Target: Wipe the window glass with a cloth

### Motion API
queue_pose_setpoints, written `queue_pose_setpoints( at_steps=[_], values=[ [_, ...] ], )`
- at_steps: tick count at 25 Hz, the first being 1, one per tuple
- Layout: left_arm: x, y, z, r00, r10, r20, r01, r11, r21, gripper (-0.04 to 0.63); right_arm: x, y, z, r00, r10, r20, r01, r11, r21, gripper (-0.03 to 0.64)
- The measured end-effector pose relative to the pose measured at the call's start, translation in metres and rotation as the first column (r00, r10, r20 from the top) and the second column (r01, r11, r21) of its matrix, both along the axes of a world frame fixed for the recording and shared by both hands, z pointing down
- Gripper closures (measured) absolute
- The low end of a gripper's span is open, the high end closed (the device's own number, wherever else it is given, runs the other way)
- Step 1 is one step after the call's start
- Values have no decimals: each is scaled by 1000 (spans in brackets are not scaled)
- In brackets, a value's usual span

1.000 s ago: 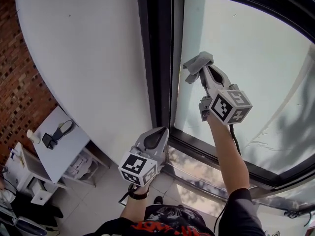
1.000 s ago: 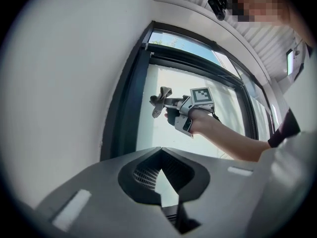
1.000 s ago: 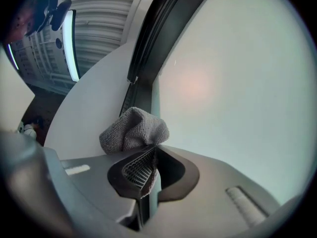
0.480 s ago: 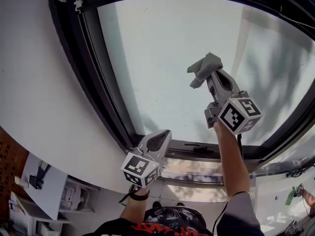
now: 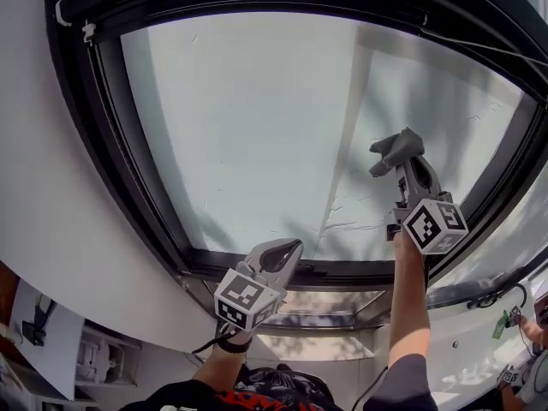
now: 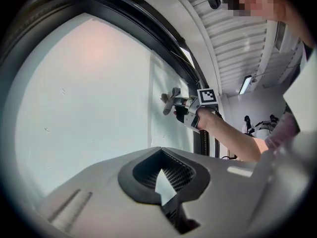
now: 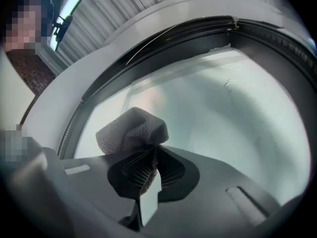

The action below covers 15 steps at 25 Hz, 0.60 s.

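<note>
The right hand-held gripper [image 5: 401, 163] is raised to the window glass [image 5: 248, 118], in the right part of the head view. Its jaws are clenched on a grey cloth [image 5: 396, 148]. The cloth is bunched and stands out past the jaw tips, between them and the pane. In the right gripper view the cloth [image 7: 132, 129] sits just above the closed jaws of this hand-held gripper [image 7: 144, 168], a little left of the centre of the frame, with the pale glass [image 7: 223, 113] behind it. In the left gripper view the cloth [image 6: 169, 99] is at the surface of the glass [image 6: 89, 93], right of centre; if it really presses on the pane, I cannot tell.

The left hand-held gripper [image 5: 289, 251] is low in the head view, near the bottom centre, in front of the lower bar of the black window frame [image 5: 342, 272]. In its own view this hand-held gripper [image 6: 163, 180] has the jaws brought together, with nothing between them. It is well apart from the cloth, lower and more to the left. A white wall [image 5: 34, 229] runs along the left edge of the head view, beside the frame.
</note>
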<state>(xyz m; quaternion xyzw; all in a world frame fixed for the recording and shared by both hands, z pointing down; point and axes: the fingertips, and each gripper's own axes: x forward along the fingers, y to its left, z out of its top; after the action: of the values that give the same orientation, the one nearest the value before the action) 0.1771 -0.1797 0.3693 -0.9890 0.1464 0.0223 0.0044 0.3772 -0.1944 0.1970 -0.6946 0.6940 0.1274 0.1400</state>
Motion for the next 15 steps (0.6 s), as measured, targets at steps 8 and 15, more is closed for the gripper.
queue_pose_setpoints(
  at_steps=[8, 15],
  values=[
    [21, 6, -2, 1000, 25, -6, -25, 1000, 9, 604, 132, 65, 13, 942, 329, 63, -327, 944, -42, 600],
    [28, 6, 1, 1000, 28, 2, -28, 1000, 7, 604, 216, 102, 40, 868, 486, 99, -476, 873, -108, 600]
  ],
)
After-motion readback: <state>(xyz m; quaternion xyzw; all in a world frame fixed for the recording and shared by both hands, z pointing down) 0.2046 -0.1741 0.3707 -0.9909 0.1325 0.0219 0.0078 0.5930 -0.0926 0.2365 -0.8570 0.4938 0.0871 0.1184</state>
